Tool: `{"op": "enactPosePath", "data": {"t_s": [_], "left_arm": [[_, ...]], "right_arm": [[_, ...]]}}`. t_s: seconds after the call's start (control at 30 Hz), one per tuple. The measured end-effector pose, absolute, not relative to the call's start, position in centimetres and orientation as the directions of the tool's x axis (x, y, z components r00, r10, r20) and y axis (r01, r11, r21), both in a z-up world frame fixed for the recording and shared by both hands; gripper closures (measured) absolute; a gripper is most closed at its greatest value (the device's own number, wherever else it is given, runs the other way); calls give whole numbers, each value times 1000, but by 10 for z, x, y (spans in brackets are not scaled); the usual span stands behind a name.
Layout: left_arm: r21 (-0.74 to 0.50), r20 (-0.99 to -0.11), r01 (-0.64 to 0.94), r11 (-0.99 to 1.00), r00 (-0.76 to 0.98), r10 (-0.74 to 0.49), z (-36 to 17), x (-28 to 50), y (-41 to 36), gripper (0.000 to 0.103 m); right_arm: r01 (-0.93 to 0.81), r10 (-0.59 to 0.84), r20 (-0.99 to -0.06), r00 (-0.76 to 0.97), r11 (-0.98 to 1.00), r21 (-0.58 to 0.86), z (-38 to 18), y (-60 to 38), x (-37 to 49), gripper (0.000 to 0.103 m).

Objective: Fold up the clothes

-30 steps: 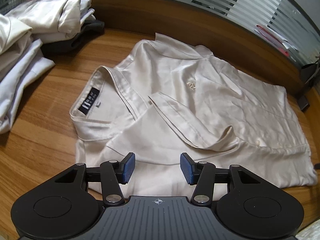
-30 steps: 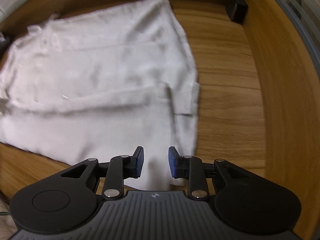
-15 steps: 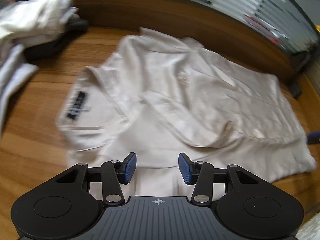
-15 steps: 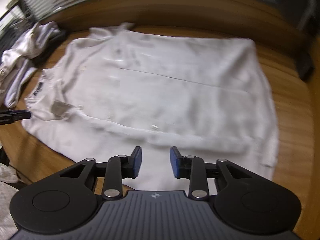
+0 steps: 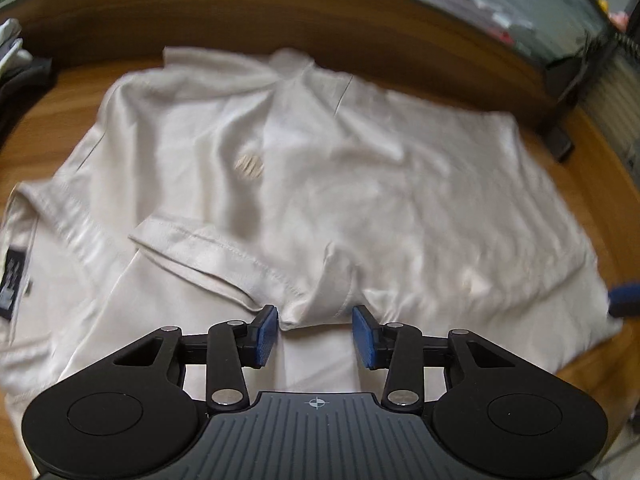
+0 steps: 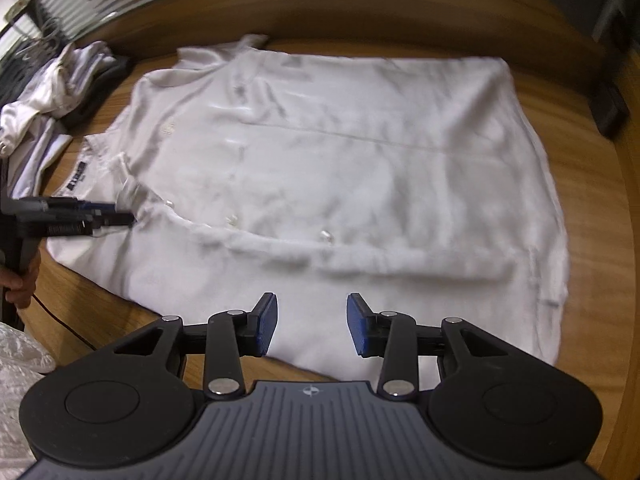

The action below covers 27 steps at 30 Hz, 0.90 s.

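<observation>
Left wrist view: cream satin short-sleeved shirt (image 5: pixel 360 184) is lying spread flat on the brown wood-grain table (image 5: pixel 600 184), blurred by motion. Left gripper (image 5: pixel 314 330) is pointing down over the shirt's near edge, by the folded-over placket hem. Its jaws have just been closing but are standing apart; the blue pads (image 5: pixel 264 334) are not pressing on anything, though a bit of hem is showing in the gap between them. Black neck label (image 5: pixel 11 280) is sitting at the shirt's left edge. A blue tip of the right gripper (image 5: pixel 624 294) is poking in past the shirt's right side.

Right wrist view: same shirt (image 6: pixel 340 168) is filling the middle of the table (image 6: pixel 600 208), collar to the left, buttons along the near fold. Right gripper (image 6: pixel 312 328) is hovering over the shirt's near hem, jaws having just been opening, released, gripping nothing. Left gripper (image 6: pixel 116 216) is reaching in at the shirt's collar side, a hand (image 6: pixel 20 280) below it. A heap of pale crumpled clothes (image 6: pixel 52 84) is lying beyond the collar.
</observation>
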<state>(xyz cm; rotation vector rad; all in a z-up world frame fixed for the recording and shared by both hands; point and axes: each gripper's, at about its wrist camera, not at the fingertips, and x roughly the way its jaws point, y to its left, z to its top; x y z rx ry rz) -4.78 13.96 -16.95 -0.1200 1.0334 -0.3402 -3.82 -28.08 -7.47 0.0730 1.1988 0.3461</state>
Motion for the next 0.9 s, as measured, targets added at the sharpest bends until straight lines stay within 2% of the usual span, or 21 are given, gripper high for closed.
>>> {"op": "enactPosePath", "data": {"t_s": [0.4,0.53,0.63,0.9], "left_arm": [[-244,-784,333,911,485,-388,-143,-15,100,58],[-204,-798,312,928,495,-342,-132,-4,120,57],[-155,-802,280,947,524,-286,-121,10,139,51],[-155,-779,101,983,600,-184,-102,79,190,45]], "right_arm": [[-136,267,-904,333,963,234,-86,-311,-42,60],[-132,242,-903,355,969,207,-82,-319,-24,60],[-125,210,-902,377,977,175,-79,-328,-4,60],[-67,120,-883,454,993,101,-70,-359,75,59]]}}
